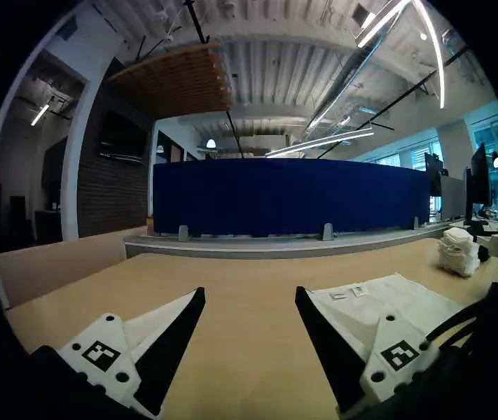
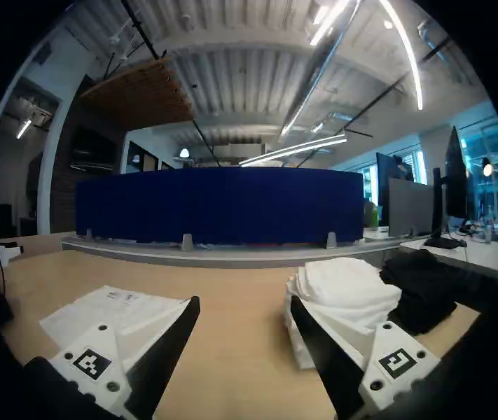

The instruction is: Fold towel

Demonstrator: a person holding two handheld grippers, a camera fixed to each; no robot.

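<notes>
In the left gripper view, my left gripper [image 1: 249, 290] sits at the bottom of the frame. Its 2 fingers are spread wide and grasp nothing, and the bare wooden table [image 1: 249, 350] shows through the gap. A flat towel [image 1: 396, 294], white and spread out on the table, lies at lower right, partly hidden behind the right-hand finger and just beside it. I cannot tell whether they touch. Farther off, at the right edge, stands a stack of folded white towels [image 1: 458, 250]. Beyond it a blue divider [image 1: 284, 196] runs across the middle of the frame.

In the right gripper view, my right gripper [image 2: 243, 299] is also at the bottom, its 2 fingers released and wide apart over bare table. The flat towel lies at lower left, partly behind the left-hand finger. The folded stack rises at lower right, just behind the right-hand finger. A black cloth bundle [image 2: 427, 287] rests against the stack's right side. Monitors [image 2: 452, 182] stand farther back at the right edge, and the divider spans the middle distance.
</notes>
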